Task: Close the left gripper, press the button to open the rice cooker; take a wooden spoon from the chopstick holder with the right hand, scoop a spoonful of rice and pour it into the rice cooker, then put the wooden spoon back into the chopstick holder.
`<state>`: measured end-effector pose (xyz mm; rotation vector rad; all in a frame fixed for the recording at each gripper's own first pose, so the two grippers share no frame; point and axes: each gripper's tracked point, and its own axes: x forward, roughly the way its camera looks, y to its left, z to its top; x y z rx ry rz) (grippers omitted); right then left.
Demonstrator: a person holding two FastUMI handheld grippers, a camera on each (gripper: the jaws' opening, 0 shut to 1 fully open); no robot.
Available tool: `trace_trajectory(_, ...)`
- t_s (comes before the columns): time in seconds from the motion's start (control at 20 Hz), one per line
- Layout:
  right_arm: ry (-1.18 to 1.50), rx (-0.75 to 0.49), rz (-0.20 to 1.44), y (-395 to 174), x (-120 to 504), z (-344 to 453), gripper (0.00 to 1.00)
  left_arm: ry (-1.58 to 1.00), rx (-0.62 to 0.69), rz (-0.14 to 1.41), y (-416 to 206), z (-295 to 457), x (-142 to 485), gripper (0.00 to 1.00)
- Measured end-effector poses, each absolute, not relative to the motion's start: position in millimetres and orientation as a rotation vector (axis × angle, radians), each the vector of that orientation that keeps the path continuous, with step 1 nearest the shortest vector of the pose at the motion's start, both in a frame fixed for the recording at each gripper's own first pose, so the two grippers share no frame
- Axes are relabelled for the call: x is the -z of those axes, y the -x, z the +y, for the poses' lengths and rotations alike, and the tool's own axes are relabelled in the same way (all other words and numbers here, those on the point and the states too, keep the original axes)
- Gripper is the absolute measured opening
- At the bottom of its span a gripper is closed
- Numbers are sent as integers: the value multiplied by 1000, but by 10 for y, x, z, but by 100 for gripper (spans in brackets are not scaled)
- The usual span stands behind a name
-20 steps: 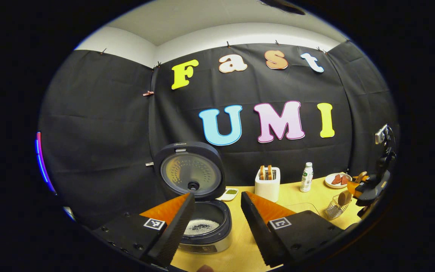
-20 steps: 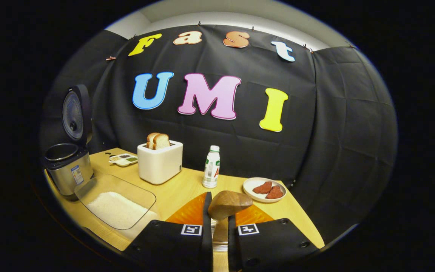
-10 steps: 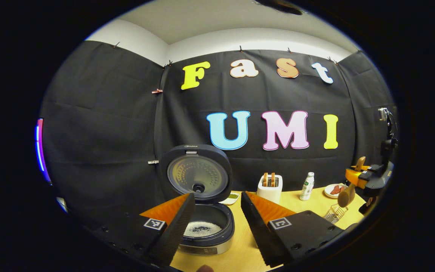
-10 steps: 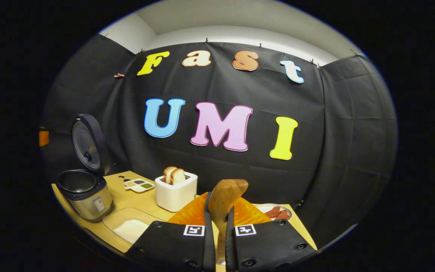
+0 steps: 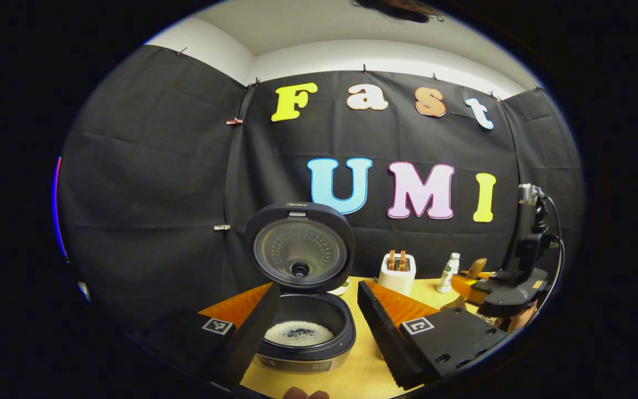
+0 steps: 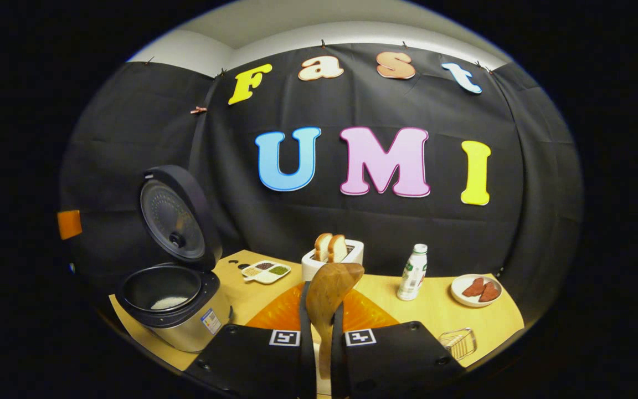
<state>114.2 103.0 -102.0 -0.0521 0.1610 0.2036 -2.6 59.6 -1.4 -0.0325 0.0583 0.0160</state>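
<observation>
Clamping the wooden spoon [image 6: 327, 296] by its handle between both fingers, the right gripper [image 6: 319, 346] holds the bowl upright just ahead of its tips, with the wire chopstick holder [image 6: 458, 343] low on the table [image 6: 441, 310] beside its right finger and the rice cooker [image 6: 172, 299] off to its left, lid raised. The left gripper [image 5: 310, 327] hangs with its fingers spread wide apart, gripping nothing, the open rice cooker [image 5: 303, 327] directly ahead between them, some white rice inside.
</observation>
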Motion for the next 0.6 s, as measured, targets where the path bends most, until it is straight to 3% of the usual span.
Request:
trace_trajectory(0.35, 52, -177, 283, -1192, 1807, 1345, 15, -20, 49, 69, -77, 798, 21, 94)
trace_trajectory(0.6, -3, -154, 301, -1183, 1892, 1523, 14, 26, 73, 62, -124, 937, 61, 95)
